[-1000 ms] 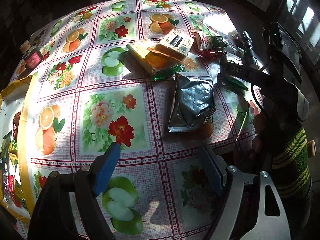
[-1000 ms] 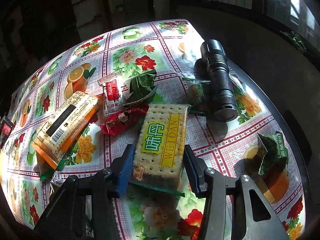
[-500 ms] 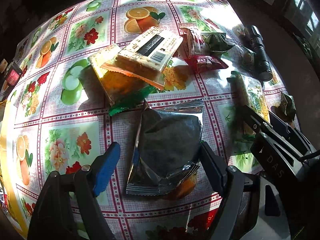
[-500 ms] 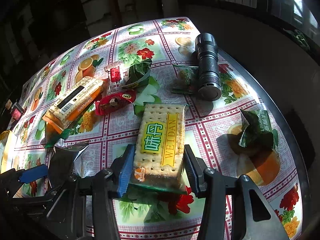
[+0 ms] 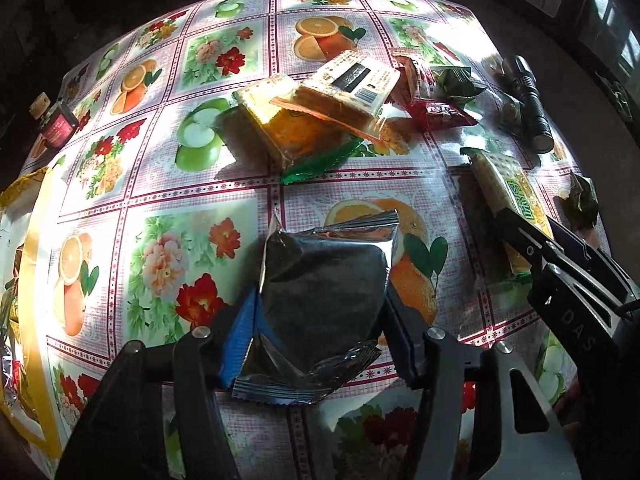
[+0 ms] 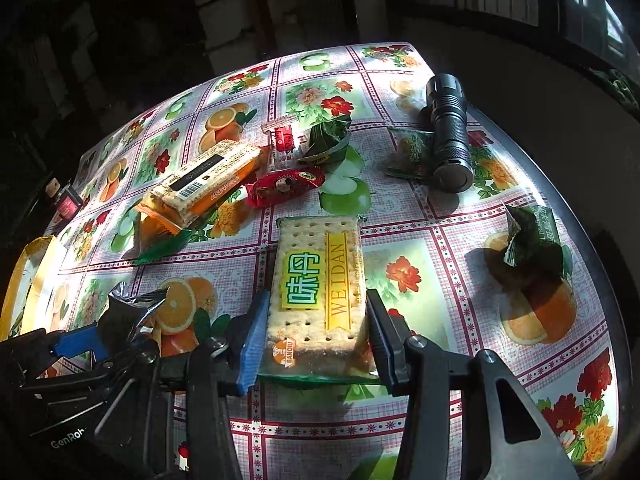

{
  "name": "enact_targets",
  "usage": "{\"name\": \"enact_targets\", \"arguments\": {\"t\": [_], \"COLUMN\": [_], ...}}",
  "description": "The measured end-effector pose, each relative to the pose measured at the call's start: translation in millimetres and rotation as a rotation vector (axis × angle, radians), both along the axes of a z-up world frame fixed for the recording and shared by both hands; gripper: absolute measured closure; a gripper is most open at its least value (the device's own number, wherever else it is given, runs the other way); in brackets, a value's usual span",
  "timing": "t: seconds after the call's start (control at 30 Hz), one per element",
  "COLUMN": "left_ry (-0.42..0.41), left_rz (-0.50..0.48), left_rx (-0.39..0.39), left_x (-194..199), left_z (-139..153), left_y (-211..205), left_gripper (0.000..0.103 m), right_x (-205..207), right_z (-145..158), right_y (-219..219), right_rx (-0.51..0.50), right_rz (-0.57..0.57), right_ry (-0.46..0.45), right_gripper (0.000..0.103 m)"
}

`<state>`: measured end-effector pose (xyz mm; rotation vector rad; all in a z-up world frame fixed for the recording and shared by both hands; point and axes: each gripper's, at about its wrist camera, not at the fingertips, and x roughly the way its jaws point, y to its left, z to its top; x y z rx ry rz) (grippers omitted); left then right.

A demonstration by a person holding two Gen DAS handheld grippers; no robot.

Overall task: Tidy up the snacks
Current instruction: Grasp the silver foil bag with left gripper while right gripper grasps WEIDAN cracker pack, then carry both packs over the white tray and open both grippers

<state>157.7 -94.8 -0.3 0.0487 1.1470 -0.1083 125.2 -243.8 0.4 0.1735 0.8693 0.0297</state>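
Note:
A silver foil snack packet [image 5: 324, 288] lies on the fruit-print tablecloth [image 5: 168, 208]. My left gripper [image 5: 320, 300] straddles it. Its jaws are closing, and the blue pad [image 5: 244, 328] and the black finger [image 5: 396, 332] meet the packet's two sides. My right gripper [image 6: 317, 300] is shut on a Weidan cracker pack [image 6: 320, 280], gripped at its near end. The left wrist view shows that pack [image 5: 508, 192] and the right gripper [image 5: 524, 232] at the right. The left gripper [image 6: 80, 340] sits at the lower left of the right wrist view.
Two orange cracker packs [image 5: 320, 120] lie stacked mid-table, with a red candy [image 6: 284, 184] and green wrappers [image 6: 328, 140] beside them. A black flashlight [image 6: 448, 136] lies far right and a green packet [image 6: 532, 240] near the right edge. A small bottle [image 5: 56, 124] and a yellow-rimmed bag [image 5: 32, 220] are at the left.
My left gripper moved over the silver packet and its jaws narrowed onto it. My right gripper drew the cracker pack back from the snack pile, toward the near edge.

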Motion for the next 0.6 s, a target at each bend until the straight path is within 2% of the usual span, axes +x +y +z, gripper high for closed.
{"name": "enact_targets", "arguments": {"t": [0.27,0.6], "left_ry": [-0.036,-0.053], "left_rz": [0.103,0.171], "left_rx": [-0.008,-0.008], "left_x": [-43.4,-80.1], "left_z": [19.9,26.1], "left_y": [55.0,95.7], "left_gripper": [0.043,0.043], "right_x": [-37.3,-74.9], "right_z": [15.2,30.1], "right_y": [39.7,91.8], "right_rx": [0.045,0.058], "right_rz": [0.142,0.292], "right_ry": [-0.027,-0.058], "right_gripper": [0.056,0.056]}}
